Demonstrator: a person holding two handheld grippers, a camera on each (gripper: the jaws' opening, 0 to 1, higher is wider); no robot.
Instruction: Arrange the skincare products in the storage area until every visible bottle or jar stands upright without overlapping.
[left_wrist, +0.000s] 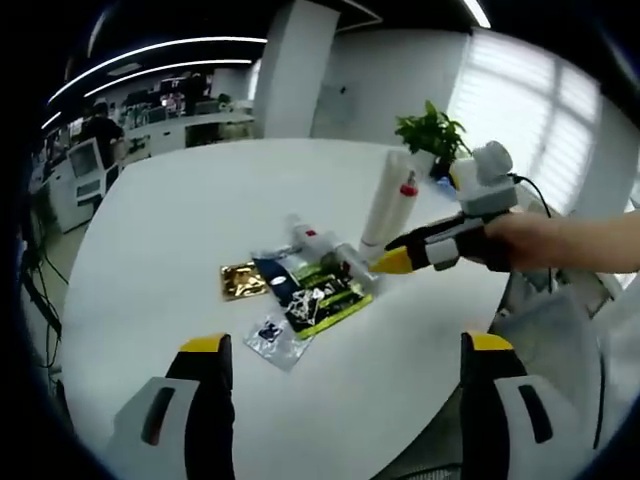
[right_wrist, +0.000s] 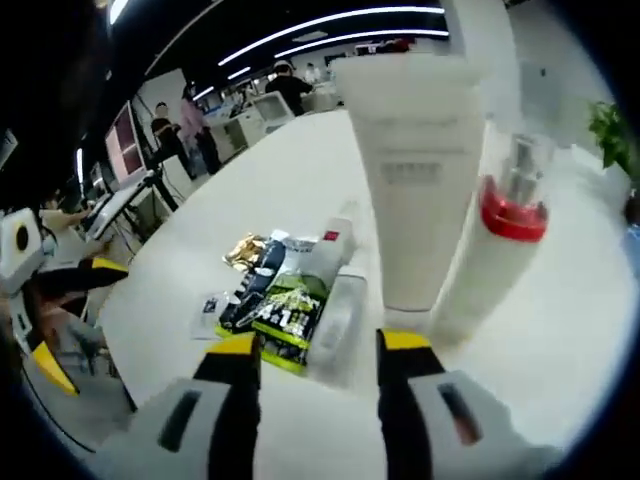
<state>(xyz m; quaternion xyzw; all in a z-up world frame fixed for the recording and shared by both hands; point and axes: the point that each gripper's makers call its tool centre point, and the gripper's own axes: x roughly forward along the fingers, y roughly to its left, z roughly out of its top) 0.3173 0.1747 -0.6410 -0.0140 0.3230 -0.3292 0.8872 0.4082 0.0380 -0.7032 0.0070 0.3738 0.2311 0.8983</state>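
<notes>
On the white round table (left_wrist: 190, 220) a tall white tube (left_wrist: 385, 205) stands upright, with a white bottle with a red collar (left_wrist: 407, 190) upright beside it. A clear bottle (right_wrist: 335, 315) lies on its side just ahead of my right gripper (right_wrist: 320, 345), whose jaws stand open on either side of its near end without visibly touching it. A white bottle with a red label (right_wrist: 327, 248) lies flat behind it. My right gripper (left_wrist: 392, 262) reaches in from the right, in a hand. Low and near, my left gripper (left_wrist: 345, 345) is open and holds nothing.
Flat sachets lie left of the bottles: a gold one (left_wrist: 243, 281), dark and green ones (left_wrist: 320, 292), and a small clear packet (left_wrist: 272, 338). A potted plant (left_wrist: 432, 130) stands at the table's far edge. My left gripper (right_wrist: 45, 330) shows beyond the table's left side. People and desks are behind.
</notes>
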